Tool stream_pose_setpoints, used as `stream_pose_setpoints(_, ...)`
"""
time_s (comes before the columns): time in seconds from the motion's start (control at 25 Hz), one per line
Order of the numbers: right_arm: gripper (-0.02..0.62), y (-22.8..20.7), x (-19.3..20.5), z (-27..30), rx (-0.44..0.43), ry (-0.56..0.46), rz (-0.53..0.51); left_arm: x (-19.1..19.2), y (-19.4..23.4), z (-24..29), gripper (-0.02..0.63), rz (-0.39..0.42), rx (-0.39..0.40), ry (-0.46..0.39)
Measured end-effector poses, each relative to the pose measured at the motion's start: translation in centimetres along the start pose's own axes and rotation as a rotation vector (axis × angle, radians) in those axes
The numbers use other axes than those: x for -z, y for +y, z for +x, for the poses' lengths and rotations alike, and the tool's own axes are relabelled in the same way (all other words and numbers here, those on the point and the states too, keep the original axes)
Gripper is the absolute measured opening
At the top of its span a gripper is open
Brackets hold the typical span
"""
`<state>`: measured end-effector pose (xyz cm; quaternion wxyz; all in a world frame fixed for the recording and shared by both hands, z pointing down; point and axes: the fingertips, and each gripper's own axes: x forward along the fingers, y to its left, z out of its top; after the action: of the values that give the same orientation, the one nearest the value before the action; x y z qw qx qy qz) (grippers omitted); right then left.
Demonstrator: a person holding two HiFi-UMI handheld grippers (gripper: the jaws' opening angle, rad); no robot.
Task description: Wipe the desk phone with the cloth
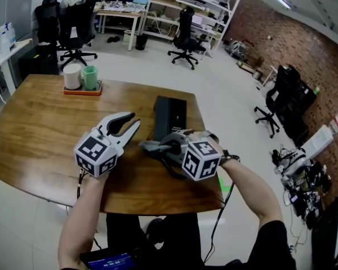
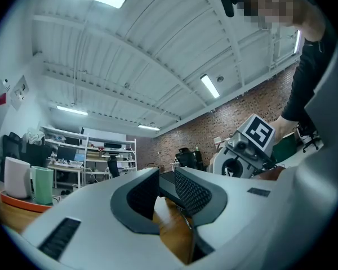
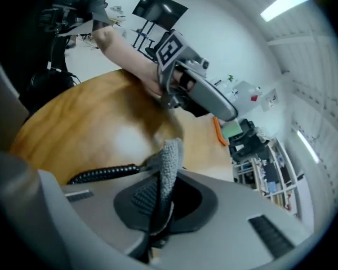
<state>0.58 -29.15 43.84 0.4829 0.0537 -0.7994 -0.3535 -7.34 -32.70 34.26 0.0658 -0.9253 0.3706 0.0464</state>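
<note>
The black desk phone (image 1: 169, 116) lies on the wooden table (image 1: 39, 134), right of centre. My right gripper (image 1: 159, 147) is shut on a grey cloth (image 1: 149, 147) just in front of the phone's near end, with its jaws pointing left. In the right gripper view the cloth (image 3: 167, 165) stands up between the closed jaws of the right gripper (image 3: 158, 200), and the phone's coiled cord (image 3: 101, 174) lies beside it. My left gripper (image 1: 129, 126) is open and holds nothing, just left of the phone. Through the jaws of the left gripper (image 2: 166, 191) in its own view I see the phone (image 2: 168, 182).
An orange tray (image 1: 82, 90) with a white cup (image 1: 72, 76) and a green cup (image 1: 90, 77) stands at the table's far edge. The coiled cord (image 1: 172, 171) runs under my right gripper. Office chairs and shelves stand beyond the table.
</note>
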Motion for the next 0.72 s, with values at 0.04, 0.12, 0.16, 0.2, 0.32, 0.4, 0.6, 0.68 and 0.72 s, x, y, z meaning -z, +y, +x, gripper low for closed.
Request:
stream_pose_setpoints(0.04,0.025,-1.5,0.3,-0.2,0.038,-0.002,0.024,0.0,0.1,0.0,0.089,0.000,0.000,0.000)
stream_pose_setpoints(0.12,0.025,-7.2,2.1,-0.7,0.209,0.002,0.136,0.1,0.4,-0.1,0.089,-0.005,0.000,-0.003)
stream_pose_setpoints(0.16,0.025,-10.5,3.3,-1.0,0.315,0.013,0.200,0.1,0.4,0.0,0.089,-0.009,0.000,-0.004)
stream_pose_setpoints(0.2,0.025,-13.5,4.6,-1.2,0.413,0.033,0.256,0.2,0.5,-0.1,0.089,-0.011,0.000,-0.004)
stream_pose_setpoints(0.32,0.025,-18.0,8.4,-0.1,0.530,0.102,0.381,0.3,0.3,-0.2,0.089,-0.016,-0.004,-0.006)
stream_pose_setpoints(0.4,0.025,-17.6,9.9,1.1,0.509,0.136,0.387,0.2,0.2,-0.2,0.089,-0.016,-0.004,-0.006)
stream_pose_setpoints(0.6,0.023,-12.1,7.0,0.4,0.403,0.126,0.221,-0.2,0.1,-0.1,0.089,-0.006,-0.001,-0.006)
stream_pose_setpoints(0.68,0.023,-8.1,5.4,0.1,0.326,0.103,0.156,-0.2,0.3,-0.1,0.089,-0.005,-0.001,-0.005)
stream_pose_setpoints(0.72,0.023,-5.9,4.7,-0.1,0.280,0.093,0.127,-0.1,0.3,0.0,0.089,-0.005,-0.001,-0.005)
